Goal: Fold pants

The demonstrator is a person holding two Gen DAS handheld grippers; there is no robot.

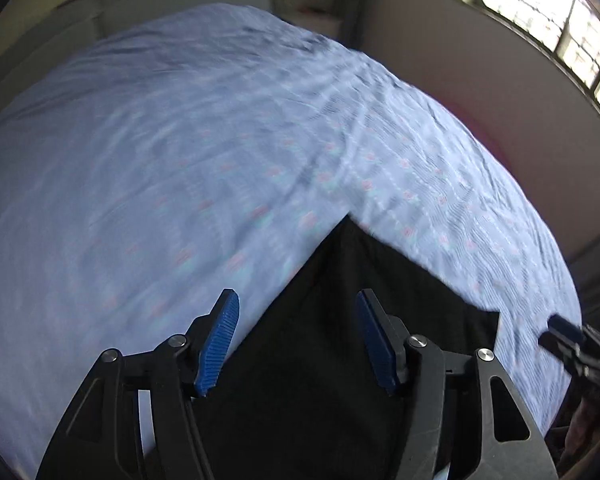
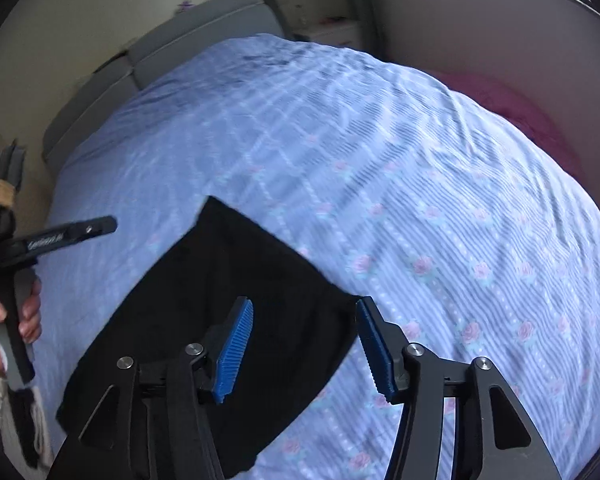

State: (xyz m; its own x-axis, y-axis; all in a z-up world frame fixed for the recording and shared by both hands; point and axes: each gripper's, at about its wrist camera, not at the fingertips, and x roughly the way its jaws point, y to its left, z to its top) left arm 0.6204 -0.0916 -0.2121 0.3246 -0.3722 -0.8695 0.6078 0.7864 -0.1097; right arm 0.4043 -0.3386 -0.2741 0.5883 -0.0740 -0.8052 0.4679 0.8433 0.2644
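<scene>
Both grippers hang above the bed with their blue fingers spread apart and nothing between them. The pants (image 2: 220,320), black and already folded into a compact shape, lie flat on the blue flowered sheet (image 2: 420,184). Their long axis runs from the near left toward the far corner. The right gripper (image 2: 304,344) stands over the right edge of the cloth, one finger above it and one above the sheet. The left gripper (image 1: 296,340) is over the near part. I judge both are equally near.
</scene>
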